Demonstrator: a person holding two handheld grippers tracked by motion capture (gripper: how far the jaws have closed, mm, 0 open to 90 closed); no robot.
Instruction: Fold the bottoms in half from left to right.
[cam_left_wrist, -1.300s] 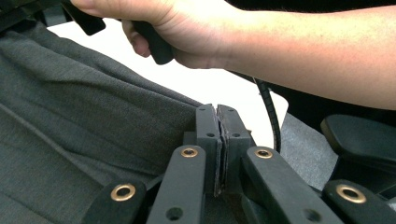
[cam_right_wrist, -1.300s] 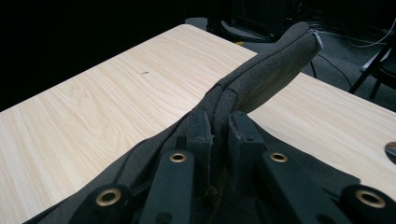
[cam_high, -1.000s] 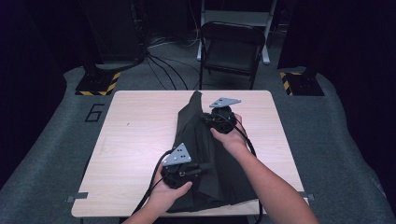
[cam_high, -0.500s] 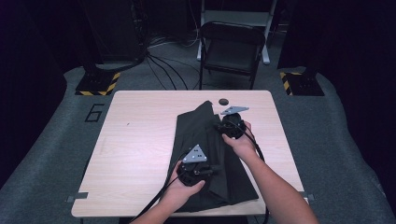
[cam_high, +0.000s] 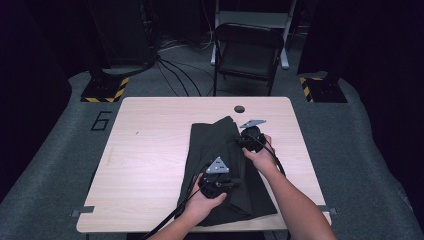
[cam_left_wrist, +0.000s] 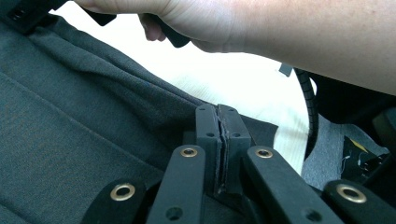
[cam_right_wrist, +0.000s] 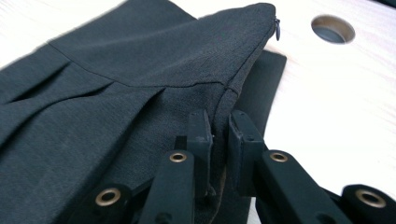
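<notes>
1. folding looks like the job here, and both hands have dropped a good bit since a second ago, bringing the raised edge of the dark garment (cam_high: 227, 167) down onto the table (cam_high: 150, 150).
2. left gripper (cam_left_wrist: 218, 140): jaws pressed tight together. a thin bit of cloth edge seems to be caught between them but i can't tell for sure. the garment spreads out to its left and ahead of it, and the other hand is further on past its tips.
3. right gripper (cam_right_wrist: 219, 140): pinching the garment's seam edge, you can see the fabric ridge running right into the slim gap between the jaws. the zipper end (cam_right_wrist: 277, 29) is ahead of it, and the table hole (cam_right_wrist: 332, 29) is beyond and to its right.
4. what it means imo: a second ago the cloth was bunched up high between the hands, now it lies much flatter, so this fold is basically laid down. next call is probably letting go and smoothing it out, though the right edge is humped.
</notes>
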